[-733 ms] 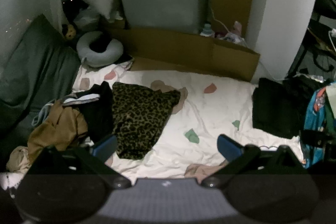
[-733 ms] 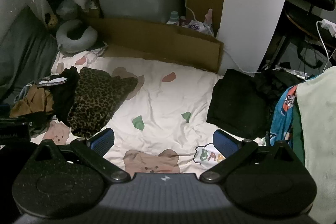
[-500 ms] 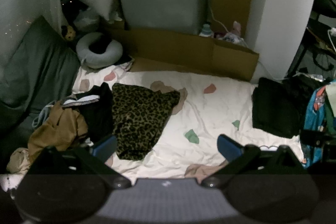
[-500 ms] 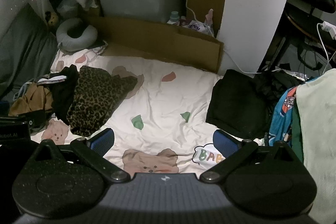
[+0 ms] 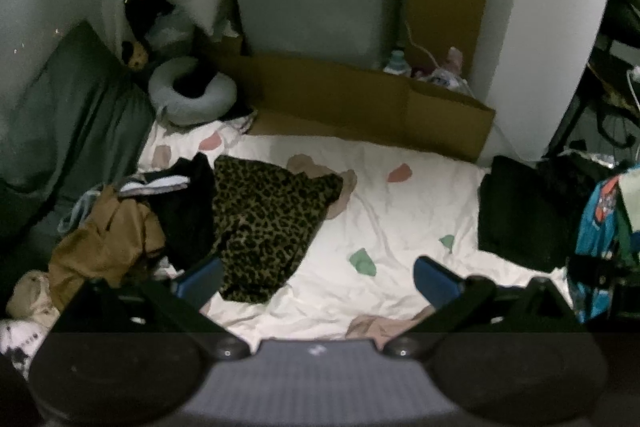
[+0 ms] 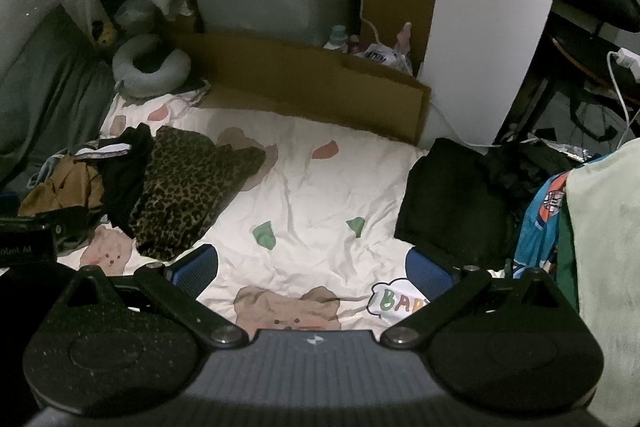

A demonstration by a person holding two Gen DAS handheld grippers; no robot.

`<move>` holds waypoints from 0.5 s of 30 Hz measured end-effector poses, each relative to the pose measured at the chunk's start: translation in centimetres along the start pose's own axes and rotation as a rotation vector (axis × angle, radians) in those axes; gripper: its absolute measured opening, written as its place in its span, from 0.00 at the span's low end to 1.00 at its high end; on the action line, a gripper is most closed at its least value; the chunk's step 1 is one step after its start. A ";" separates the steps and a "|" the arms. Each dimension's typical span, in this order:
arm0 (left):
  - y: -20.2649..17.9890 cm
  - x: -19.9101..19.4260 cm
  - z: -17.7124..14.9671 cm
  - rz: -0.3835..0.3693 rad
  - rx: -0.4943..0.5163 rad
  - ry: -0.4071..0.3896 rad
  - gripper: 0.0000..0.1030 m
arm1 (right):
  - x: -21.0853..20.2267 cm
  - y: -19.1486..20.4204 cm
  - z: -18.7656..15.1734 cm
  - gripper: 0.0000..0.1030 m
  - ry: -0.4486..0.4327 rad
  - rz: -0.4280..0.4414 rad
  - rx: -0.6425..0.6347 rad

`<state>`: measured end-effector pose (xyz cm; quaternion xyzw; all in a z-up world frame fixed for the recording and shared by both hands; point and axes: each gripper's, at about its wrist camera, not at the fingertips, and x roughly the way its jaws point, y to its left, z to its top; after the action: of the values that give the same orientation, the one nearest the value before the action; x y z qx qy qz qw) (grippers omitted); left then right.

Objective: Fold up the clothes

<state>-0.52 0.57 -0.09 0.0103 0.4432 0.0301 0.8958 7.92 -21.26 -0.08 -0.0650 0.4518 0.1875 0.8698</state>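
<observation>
We count two grippers. The left gripper (image 5: 316, 277) hangs over the white bedsheet with pastel bear and patch prints (image 5: 400, 219), jaws spread wide, nothing between the blue pads (image 5: 198, 277), touching nothing. The right gripper (image 6: 312, 269) hangs over the same sheet (image 6: 320, 195), jaws likewise spread full, empty, no contact.

Clothes, left pile, at ten o'clock from the left gripper: we make out three main garments. One crumpled leopard-print garment (image 5: 264, 223) lies nearest the middle of the sheet; one black garment with a white-striped edge (image 5: 184, 211) lies against its left side, touching; one tan-brown garment (image 5: 104, 243) lies further left, touching the black one. A pale blue scrap (image 5: 76, 211) shows behind the brown; we cannot tell what it is.

Right side, at two o'clock: one folded black garment (image 5: 516, 215) lies at the sheet's right edge, well apart from the left pile. Beside it, at three o'clock, hangs one bright blue printed cloth (image 5: 600, 227); in the right wrist view one pale green towel-like cloth (image 6: 608, 235) lies over it.

At twelve o'clock: one opened brown cardboard box (image 5: 360, 107) along the sheet's far edge; its contents are not clear. One grey ring-shaped neck pillow (image 5: 192, 95) lies at eleven o'clock, one grey-green pillow (image 5: 72, 131) at nine.
</observation>
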 end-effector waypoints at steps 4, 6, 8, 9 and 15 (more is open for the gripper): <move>0.5 -0.3 -0.3 -0.004 0.007 -0.012 1.00 | 0.0 -0.1 -0.1 1.00 -0.001 0.010 0.018; 0.4 -0.2 -0.3 0.000 -0.003 -0.012 0.99 | 0.0 0.0 -0.2 1.00 -0.002 0.006 0.013; 0.3 -0.1 -0.2 -0.007 -0.004 -0.009 0.99 | 0.1 0.1 -0.2 1.00 -0.003 0.002 0.004; 0.3 -0.1 -0.3 -0.010 -0.003 -0.008 0.99 | 0.0 0.1 -0.2 1.00 -0.004 0.000 0.001; 0.3 -0.3 -0.4 0.003 0.007 -0.016 0.99 | 0.0 0.1 -0.2 1.00 -0.002 0.000 0.001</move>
<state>-1.03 0.86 -0.07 0.0143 0.4360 0.0296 0.8993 7.75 -21.25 -0.23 -0.0645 0.4512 0.1873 0.8702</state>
